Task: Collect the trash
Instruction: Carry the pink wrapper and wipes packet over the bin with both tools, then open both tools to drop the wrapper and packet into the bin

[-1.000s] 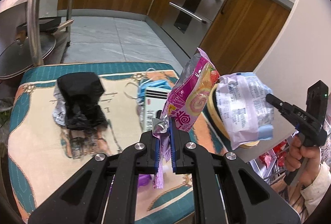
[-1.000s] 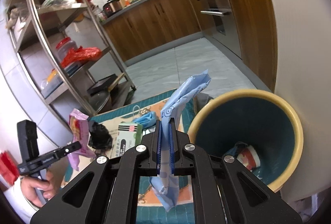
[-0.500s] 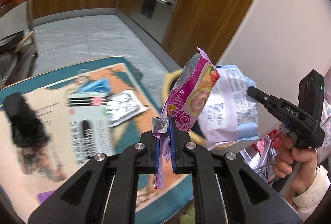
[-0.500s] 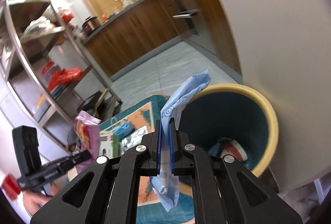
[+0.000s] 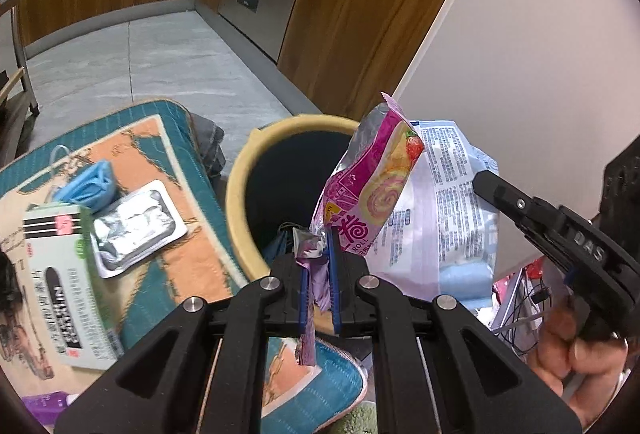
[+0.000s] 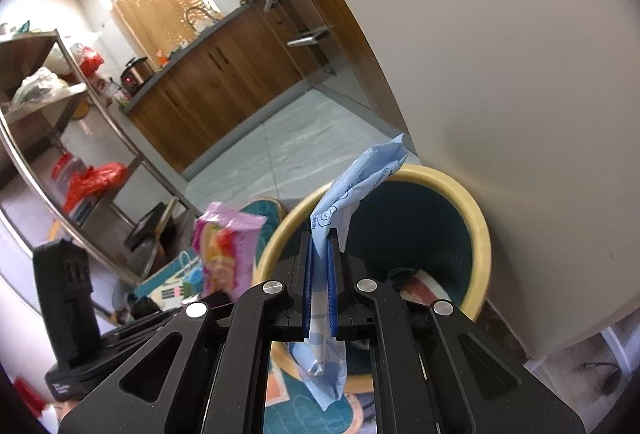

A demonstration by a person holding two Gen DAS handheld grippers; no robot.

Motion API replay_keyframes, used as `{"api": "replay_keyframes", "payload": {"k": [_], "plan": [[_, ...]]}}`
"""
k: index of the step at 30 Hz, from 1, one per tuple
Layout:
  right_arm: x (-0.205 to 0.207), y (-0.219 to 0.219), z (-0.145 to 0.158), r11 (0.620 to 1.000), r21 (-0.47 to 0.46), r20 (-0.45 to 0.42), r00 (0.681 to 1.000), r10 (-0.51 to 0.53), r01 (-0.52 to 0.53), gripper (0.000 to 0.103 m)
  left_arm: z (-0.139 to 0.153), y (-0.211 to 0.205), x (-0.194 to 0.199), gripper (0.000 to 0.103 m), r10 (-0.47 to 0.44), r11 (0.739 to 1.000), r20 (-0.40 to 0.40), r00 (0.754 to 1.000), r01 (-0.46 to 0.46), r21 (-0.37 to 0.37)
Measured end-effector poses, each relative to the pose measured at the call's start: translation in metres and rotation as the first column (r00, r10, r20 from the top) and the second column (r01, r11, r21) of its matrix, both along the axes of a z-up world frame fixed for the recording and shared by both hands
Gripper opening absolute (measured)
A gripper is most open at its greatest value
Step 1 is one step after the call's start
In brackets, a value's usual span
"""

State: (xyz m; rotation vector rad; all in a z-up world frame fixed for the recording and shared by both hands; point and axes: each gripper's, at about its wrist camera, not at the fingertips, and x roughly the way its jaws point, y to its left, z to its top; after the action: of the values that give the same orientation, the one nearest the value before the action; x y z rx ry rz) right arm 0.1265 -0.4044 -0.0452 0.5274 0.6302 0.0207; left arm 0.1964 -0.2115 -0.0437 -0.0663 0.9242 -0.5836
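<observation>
Well, the biggest thing in both views is the round waste bin with a cream-yellow rim and dark teal inside (image 5: 240,169), standing on the floor against a pale wall, with a few scraps lying at its bottom (seen in the right wrist view, about 4 o'clock inside the bin). Just beside it, at 9 o'clock in the left wrist view, lies the teal-and-orange patterned mat (image 5: 172,137). On the mat sit a white and green printed cardboard box (image 5: 64,282), a crumpled silver foil packet (image 5: 132,228) at the box's 2 o'clock, and a blue face mask (image 5: 90,179) at the packet's 11 o'clock, touching it.

The left gripper (image 5: 318,294) has its jaws pressed together on the bottom end of a pink roll-cake snack wrapper with a swirl and strawberry print (image 5: 372,193), which stands upright over the near rim of the bin. At its 3 o'clock, the right gripper (image 6: 319,294) pinches a pale blue and white plastic wrapper with small print (image 6: 352,185), its jaws closed tight on the middle of it; one end sticks up in front of the bin's opening and the other hangs below the jaws. A hand (image 5: 576,362) holds the right gripper's handle at 4 o'clock of the left wrist view.
</observation>
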Motion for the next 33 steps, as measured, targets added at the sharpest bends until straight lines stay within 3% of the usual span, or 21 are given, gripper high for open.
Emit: {"api": "replay_keyframes", "payload": {"k": [6,22,26,33], "plan": [[0.002,-0.002,-0.011,1.000,-0.006,-0.037,0.999,-0.018,0.018,0.008,-0.022,-0.015,0.012,0.008,0.008,1.000,-0.040,0.999,-0.007,0.029],[0.006,-0.030,-0.040,0.986,0.143,-0.139,0.988,-0.068,0.088,0.014,-0.039,-0.026,0.018,0.011,-0.005,0.998,-0.085,0.996,0.009,0.059],[0.003,-0.033,-0.041,0.984,0.157,-0.139,0.988,-0.066,0.088,0.024,-0.036,-0.024,0.014,0.025,-0.010,0.999,-0.078,0.997,0.014,0.052],[0.000,-0.035,-0.036,0.981,0.180,-0.103,0.993,-0.060,0.078,0.024,-0.025,-0.018,0.007,0.031,-0.007,0.999,-0.056,0.998,0.009,0.041]]}}
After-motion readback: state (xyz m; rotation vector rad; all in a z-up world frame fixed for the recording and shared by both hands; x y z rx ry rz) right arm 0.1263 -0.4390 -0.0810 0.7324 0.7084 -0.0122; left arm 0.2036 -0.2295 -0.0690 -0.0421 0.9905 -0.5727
